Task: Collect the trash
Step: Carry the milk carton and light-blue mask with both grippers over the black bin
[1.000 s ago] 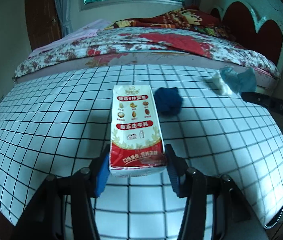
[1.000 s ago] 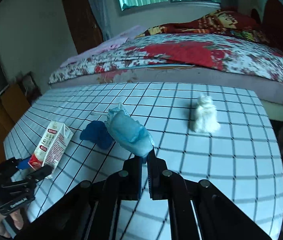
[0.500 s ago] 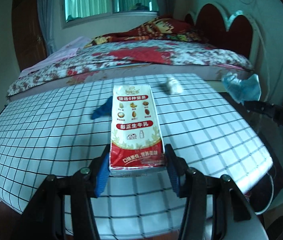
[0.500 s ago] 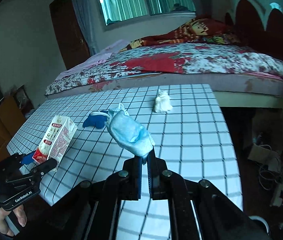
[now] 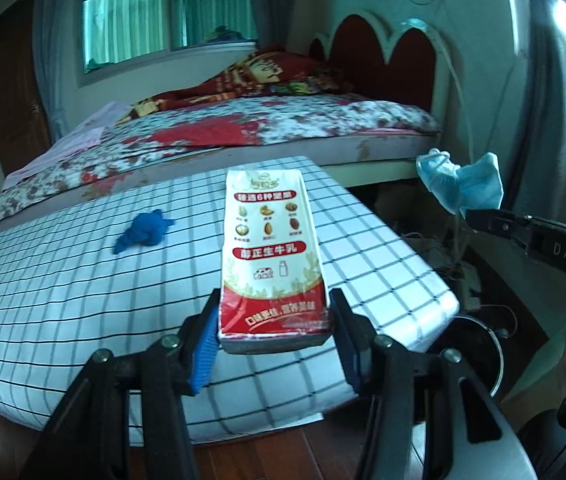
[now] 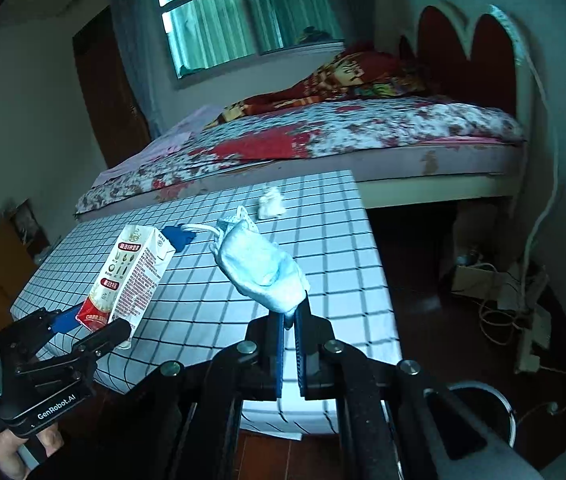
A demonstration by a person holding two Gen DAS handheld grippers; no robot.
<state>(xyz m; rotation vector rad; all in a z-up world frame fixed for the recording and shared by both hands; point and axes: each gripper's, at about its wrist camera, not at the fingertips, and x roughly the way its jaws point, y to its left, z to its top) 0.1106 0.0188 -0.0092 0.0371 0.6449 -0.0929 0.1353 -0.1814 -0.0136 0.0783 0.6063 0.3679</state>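
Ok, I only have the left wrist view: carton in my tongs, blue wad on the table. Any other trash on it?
Observer: Yes, a white crumpled wad lies near the far right edge of the table; the carton blocks it from your camera.
Operator: And how is the mask gripped?
Observer: The right tongs are shut on just one end of the mask; the rest sticks out beyond them, and its ear loop hangs free.
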